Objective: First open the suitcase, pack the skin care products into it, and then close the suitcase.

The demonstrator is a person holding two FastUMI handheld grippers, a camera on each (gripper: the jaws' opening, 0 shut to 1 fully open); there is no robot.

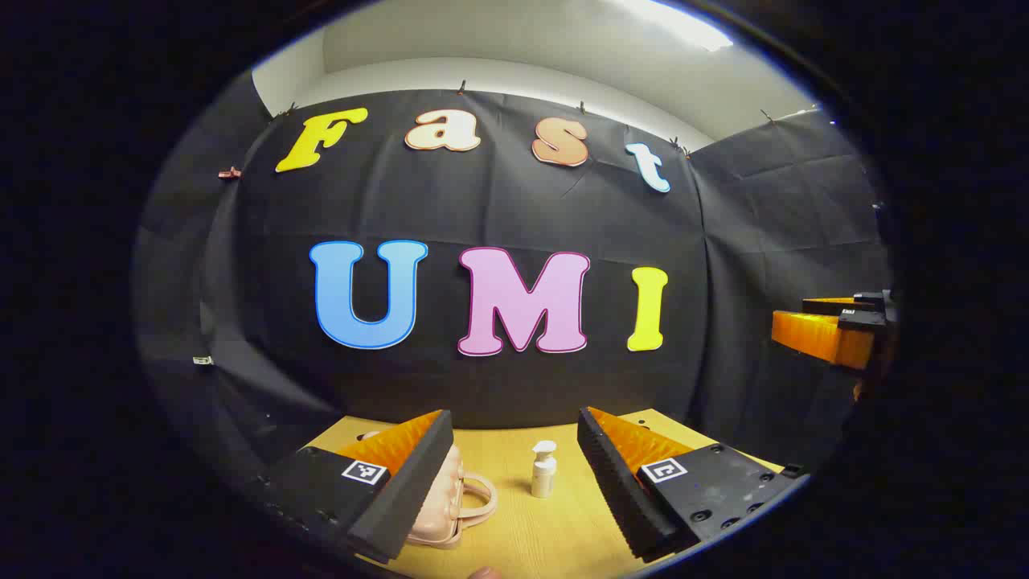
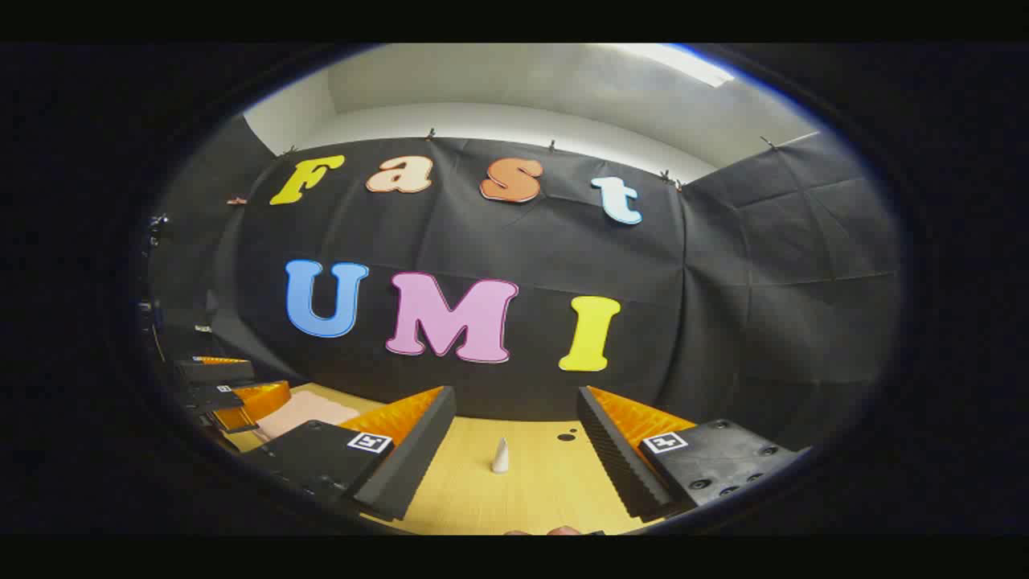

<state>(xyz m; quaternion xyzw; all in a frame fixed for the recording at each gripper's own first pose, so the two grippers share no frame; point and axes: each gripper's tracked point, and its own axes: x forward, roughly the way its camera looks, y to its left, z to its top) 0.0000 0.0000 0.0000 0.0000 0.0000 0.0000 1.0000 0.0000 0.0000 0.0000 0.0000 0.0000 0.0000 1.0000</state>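
The pink suitcase (image 1: 450, 503) lies closed on the wooden surface (image 1: 555, 539), a small white pump bottle (image 1: 544, 470) standing upright just beside its handle. The left tool (image 1: 514, 482) and the right tool (image 2: 514, 458) both hover apart, gripping nothing. Black cloth walls (image 1: 764, 241) enclose the booth.

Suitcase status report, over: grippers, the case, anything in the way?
Left gripper open, right gripper open, both empty above the table. Pink suitcase shut, untouched. Pump bottle standing beside it, unpacked. Nothing blocking.
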